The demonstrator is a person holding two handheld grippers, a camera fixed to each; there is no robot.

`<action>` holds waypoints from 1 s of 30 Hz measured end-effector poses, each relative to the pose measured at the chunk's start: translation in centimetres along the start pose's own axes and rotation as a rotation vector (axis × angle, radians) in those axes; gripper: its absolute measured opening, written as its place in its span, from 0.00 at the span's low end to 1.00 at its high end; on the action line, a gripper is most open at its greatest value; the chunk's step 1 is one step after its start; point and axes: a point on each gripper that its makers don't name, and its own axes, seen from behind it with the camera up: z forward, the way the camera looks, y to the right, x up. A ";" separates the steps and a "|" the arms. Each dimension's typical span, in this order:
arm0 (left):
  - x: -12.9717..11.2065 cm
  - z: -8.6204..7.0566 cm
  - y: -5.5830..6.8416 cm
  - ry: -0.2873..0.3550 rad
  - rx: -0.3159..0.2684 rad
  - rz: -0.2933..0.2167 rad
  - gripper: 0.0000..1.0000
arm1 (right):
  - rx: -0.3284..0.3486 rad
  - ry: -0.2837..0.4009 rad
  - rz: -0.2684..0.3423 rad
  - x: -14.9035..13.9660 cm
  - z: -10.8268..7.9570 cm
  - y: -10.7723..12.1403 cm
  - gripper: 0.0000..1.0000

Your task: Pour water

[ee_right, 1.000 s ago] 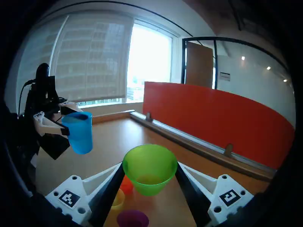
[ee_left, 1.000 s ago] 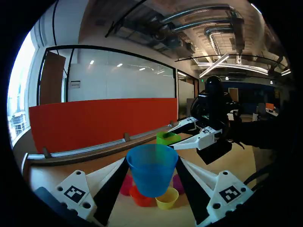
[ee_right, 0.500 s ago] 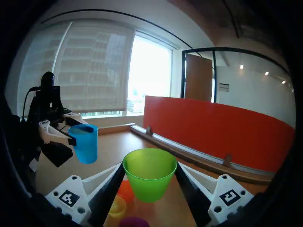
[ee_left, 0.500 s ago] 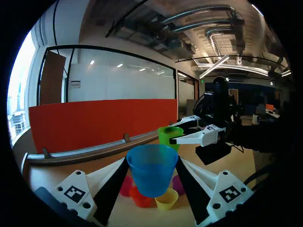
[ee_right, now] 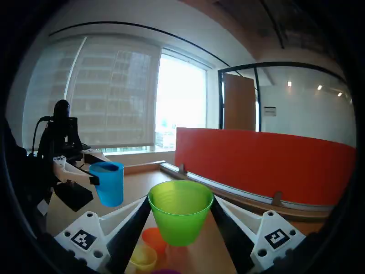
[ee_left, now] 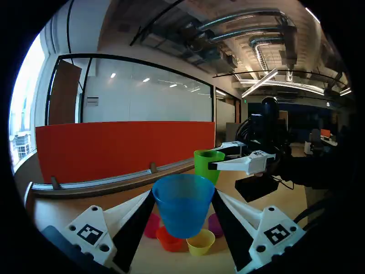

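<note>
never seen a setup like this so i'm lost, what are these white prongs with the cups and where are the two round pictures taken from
No robot here: a person holds a two-finger tool in each hand, and each tool carries a fisheye camera looking along its fingers. The left gripper view comes from the left tool, gripping a blue cup. The right gripper view comes from the right tool, gripping a green cup. Each view also catches the other tool farther off. Both cups are held up above a wooden table, where small coloured cups sit close together.
</note>
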 end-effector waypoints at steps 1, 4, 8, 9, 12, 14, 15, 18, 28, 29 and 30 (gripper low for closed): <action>0.0 0.0 0.0 0.000 0.000 0.001 0.86 | 0.000 0.000 -0.002 0.0 0.0 0.0 0.93; 0.1 0.1 -0.2 -0.001 0.005 0.007 0.86 | 0.002 -0.003 -0.010 -0.1 -0.1 0.0 0.93; 0.3 0.0 -0.4 0.003 0.012 0.018 0.86 | 0.013 -0.007 -0.018 -0.2 0.0 -0.1 0.93; 0.3 0.0 -0.4 0.003 0.013 0.019 0.86 | 0.017 -0.007 -0.019 -0.2 0.0 -0.2 0.93; 0.4 0.0 -0.5 0.003 0.015 0.023 0.86 | 0.030 -0.012 -0.022 -0.4 0.1 -0.8 0.93; 0.5 0.0 -0.5 0.003 0.015 0.027 0.86 | 0.028 -0.016 -0.026 -0.5 0.1 -0.9 0.93; 0.5 0.0 -0.5 0.003 0.015 0.029 0.86 | 0.028 -0.017 -0.028 -0.5 0.0 -0.9 0.93; 0.5 0.0 -0.5 0.005 0.015 0.040 0.86 | 0.030 -0.018 -0.029 -0.4 -0.1 -0.6 0.93; 1.0 0.0 -0.9 0.008 0.022 0.065 0.86 | 0.062 -0.023 -0.016 -0.5 -0.2 -1.5 0.92; 1.1 0.0 -1.0 0.008 0.023 0.067 0.86 | 0.064 -0.025 -0.018 -0.5 -0.3 -1.4 0.92; 1.1 0.0 -1.0 0.009 0.024 0.069 0.86 | 0.067 -0.027 -0.019 -0.6 -0.3 -1.4 0.92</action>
